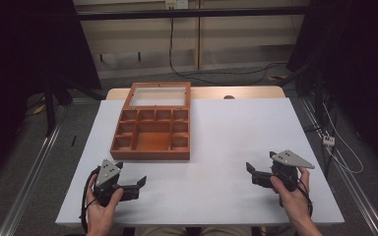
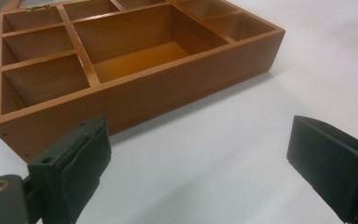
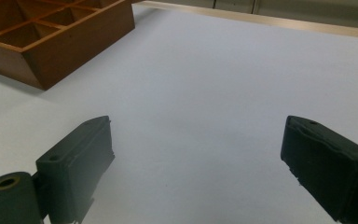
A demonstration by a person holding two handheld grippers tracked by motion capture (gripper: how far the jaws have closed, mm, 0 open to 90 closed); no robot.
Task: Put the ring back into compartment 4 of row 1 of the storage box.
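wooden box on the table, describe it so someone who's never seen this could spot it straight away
On the white table, look at the far left part, ahead of the left gripper. There lies a flat reddish-brown wooden box, its glass-paned lid opened away from the person. Small compartments surround one large middle compartment, all of them holding nothing, and it is the sole wooden thing on the white surface.

A white table [image 1: 236, 147] carries an open wooden box [image 1: 152, 135] with small compartments around a larger one, standing left of the middle towards the far edge, its glazed lid [image 1: 158, 96] folded back.
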